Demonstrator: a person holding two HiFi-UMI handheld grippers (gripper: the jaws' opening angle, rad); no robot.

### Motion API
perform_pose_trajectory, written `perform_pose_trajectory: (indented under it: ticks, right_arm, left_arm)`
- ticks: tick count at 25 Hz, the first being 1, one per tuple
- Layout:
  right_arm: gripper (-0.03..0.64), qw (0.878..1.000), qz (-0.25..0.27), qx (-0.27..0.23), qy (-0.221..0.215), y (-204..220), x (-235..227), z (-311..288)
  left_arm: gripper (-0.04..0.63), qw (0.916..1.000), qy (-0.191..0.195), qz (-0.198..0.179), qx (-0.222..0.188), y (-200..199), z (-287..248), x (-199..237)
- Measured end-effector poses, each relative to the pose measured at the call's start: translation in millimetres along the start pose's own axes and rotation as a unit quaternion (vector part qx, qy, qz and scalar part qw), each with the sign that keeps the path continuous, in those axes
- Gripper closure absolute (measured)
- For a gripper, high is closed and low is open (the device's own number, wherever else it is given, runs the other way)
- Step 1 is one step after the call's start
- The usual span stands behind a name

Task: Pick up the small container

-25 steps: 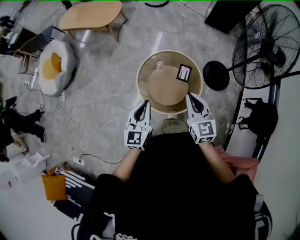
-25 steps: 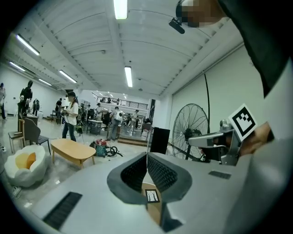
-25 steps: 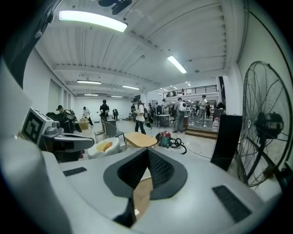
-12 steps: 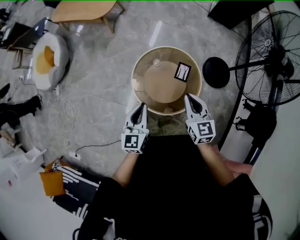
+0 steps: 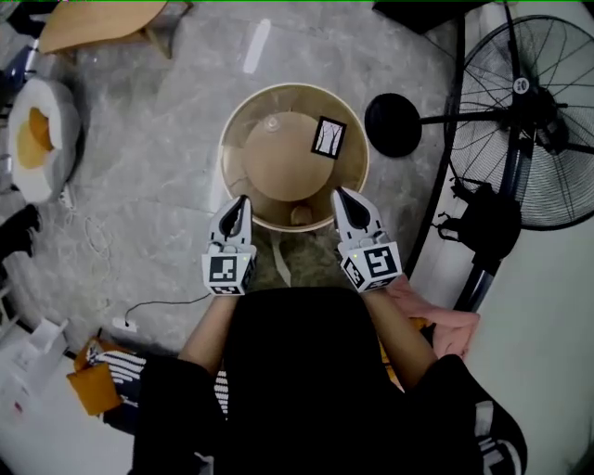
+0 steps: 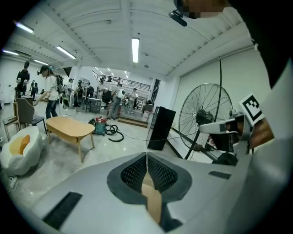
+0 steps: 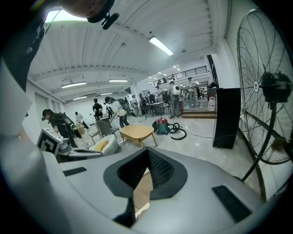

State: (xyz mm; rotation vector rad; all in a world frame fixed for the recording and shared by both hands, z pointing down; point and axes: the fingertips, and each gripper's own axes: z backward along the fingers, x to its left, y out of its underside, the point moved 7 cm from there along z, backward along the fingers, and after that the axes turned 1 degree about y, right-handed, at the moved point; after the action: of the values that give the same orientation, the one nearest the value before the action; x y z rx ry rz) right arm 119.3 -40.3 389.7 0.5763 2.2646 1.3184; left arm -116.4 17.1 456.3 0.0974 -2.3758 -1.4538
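Observation:
A round tan two-level table (image 5: 241,181) stands in front of me in the head view. On its raised middle, at the far side, sits a small pale container (image 5: 272,122), with a black card (image 5: 327,136) to its right. A small round tan object (image 5: 300,215) lies on the near rim. My left gripper (image 5: 240,201) hovers at the near left rim, shut and empty. My right gripper (image 5: 339,194) is at the near right rim, also shut and empty. In the left gripper view the jaws (image 6: 146,155) meet, as they do in the right gripper view (image 7: 147,151).
A tall standing fan (image 5: 524,111) with a black round base (image 5: 393,124) stands right of the table, beside a black bag (image 5: 483,223). A wooden coffee table (image 5: 102,23) and a white cushion seat (image 5: 37,139) are far left. A cable (image 5: 158,301) trails on the floor.
Both grippers have sunk and drawn in along the table's near rim, still shut. The head view has swung right, so the table now sits further left in it.

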Motion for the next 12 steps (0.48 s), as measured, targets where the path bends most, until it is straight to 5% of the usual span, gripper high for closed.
perform_pose_trajectory:
  ticks: [6, 12]
  right_arm:
    - [0.601, 1.000, -0.011, 0.020, 0.001, 37.2, -37.0, -42.9]
    - [0.601, 0.999, -0.038, 0.023, 0.012, 84.0, -66.0, -89.9]
  left_arm:
    - [0.571, 0.9994, 0.021, 0.023, -0.014, 45.7, -79.1, 16.1]
    - [0.571, 0.9996, 0.026, -0.002, 0.008, 105.6, -162.5, 35.2]
